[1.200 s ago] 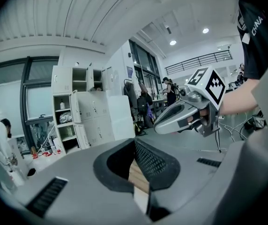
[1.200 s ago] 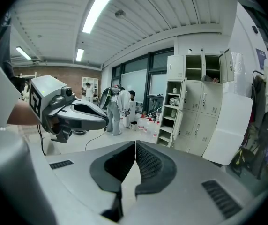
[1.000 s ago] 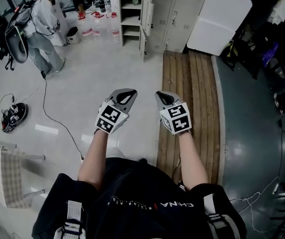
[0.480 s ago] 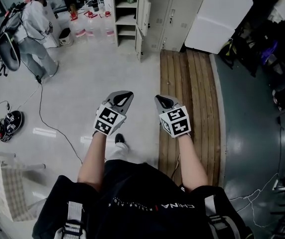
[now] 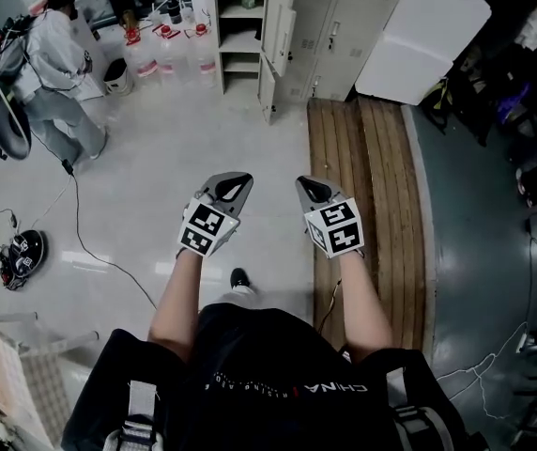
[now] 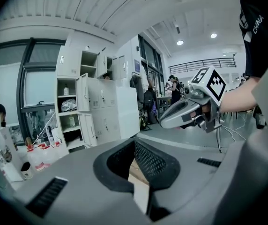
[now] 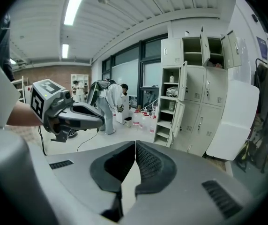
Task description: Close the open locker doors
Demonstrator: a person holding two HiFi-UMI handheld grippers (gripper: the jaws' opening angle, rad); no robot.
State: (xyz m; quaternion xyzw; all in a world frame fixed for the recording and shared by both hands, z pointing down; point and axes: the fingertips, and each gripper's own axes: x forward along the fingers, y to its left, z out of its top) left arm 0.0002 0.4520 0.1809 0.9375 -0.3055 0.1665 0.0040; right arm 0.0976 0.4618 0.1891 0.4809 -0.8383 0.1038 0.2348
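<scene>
Floor (image 5: 184,158): pale and shiny, it fills the left and middle of the head view.
Lockers (image 5: 329,17): tall, pale metal, at the top middle of the head view, well apart from both grippers.
Planks (image 5: 367,177): brown wood strip on the right, running up to the Lockers.
White box (image 5: 419,36): big, it leans by the Lockers at the upper right.
Person (image 5: 53,73): stands at the upper left, near some bottles (image 5: 170,50).
Doors (image 5: 281,26): some stand open at the Lockers' left end, one above another. The right gripper view shows more open at the very top.
How Doors feel: likely thin, stiff and light. They should swing easily and may bang.
Where to push: probably the flat front, near the free edge, far from the hinge.
Left gripper (image 5: 238,180): jaws pressed together, nothing in them.
Right gripper (image 5: 306,185): jaws pressed together, nothing in them.
</scene>
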